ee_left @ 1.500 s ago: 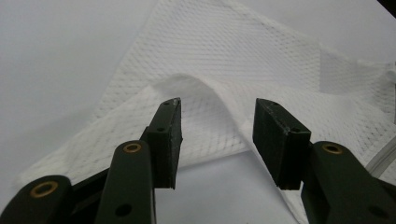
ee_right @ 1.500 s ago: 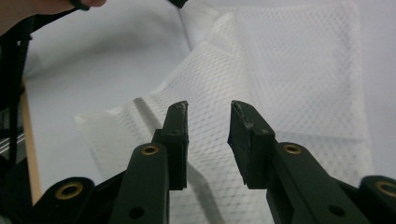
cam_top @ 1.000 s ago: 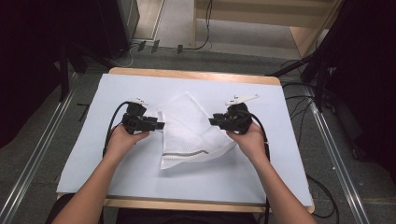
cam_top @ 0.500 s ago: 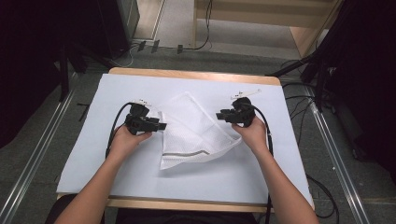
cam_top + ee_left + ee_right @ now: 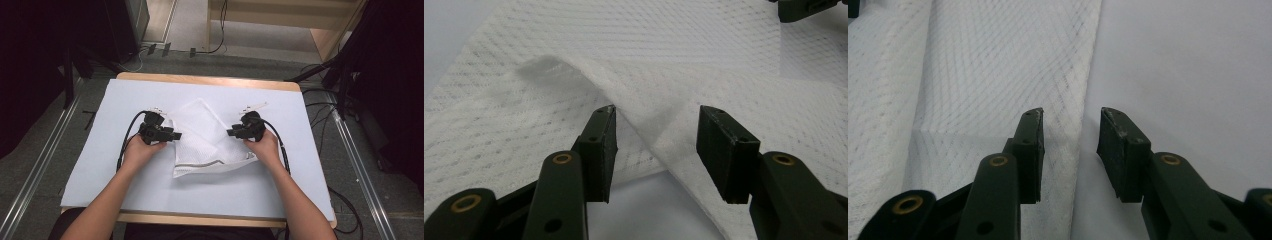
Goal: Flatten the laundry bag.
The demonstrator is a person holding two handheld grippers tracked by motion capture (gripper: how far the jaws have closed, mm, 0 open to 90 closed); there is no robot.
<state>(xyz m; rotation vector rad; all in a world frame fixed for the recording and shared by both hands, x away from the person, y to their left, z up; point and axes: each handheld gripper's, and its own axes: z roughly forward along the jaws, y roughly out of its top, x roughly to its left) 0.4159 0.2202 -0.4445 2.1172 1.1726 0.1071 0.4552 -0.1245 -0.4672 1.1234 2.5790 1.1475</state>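
Left gripper (image 5: 172, 135): jaws apart, straddling a raised fold at the left edge of the white mesh bag (image 5: 210, 137), not yet pinching. The bag lies flat mid-table on the white table cover (image 5: 100, 150). Right gripper (image 5: 232, 132): jaws apart, just been opening, nothing clamped, the bag's right edge running between them. Advice: seat both pads past the edges, then close evenly.

The high view looks down from above; both gripper views sit close over the same white mesh cloth (image 5: 205, 140).
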